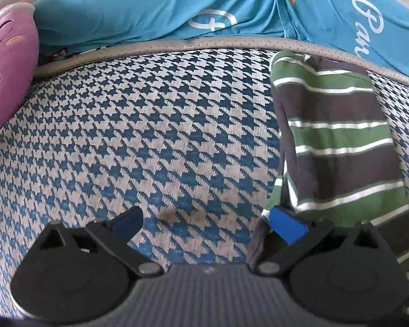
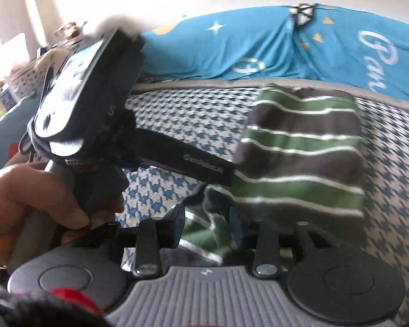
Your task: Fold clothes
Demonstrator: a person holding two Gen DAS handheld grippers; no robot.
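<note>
A folded garment with green, grey and white stripes [image 1: 338, 141] lies on the right side of a blue-and-white houndstooth mat [image 1: 150, 136]. My left gripper [image 1: 207, 223] is open low over the mat. Its right blue pad [image 1: 286, 227] touches the garment's near left edge, and its left pad hangs over bare mat. In the right wrist view, the right gripper [image 2: 207, 229] is shut on a bunched near corner of the striped garment [image 2: 300, 147]. The left gripper's body [image 2: 90, 95], held by a hand [image 2: 27, 201], reaches across to the cloth's left edge.
A teal printed sheet [image 1: 150, 8] lies beyond the mat's grey border [image 1: 177, 45]. A purple plush cushion [image 1: 8, 62] sits at the far left. Cluttered items [image 2: 19, 81] stand at the far left in the right wrist view. The houndstooth mat runs left of the garment.
</note>
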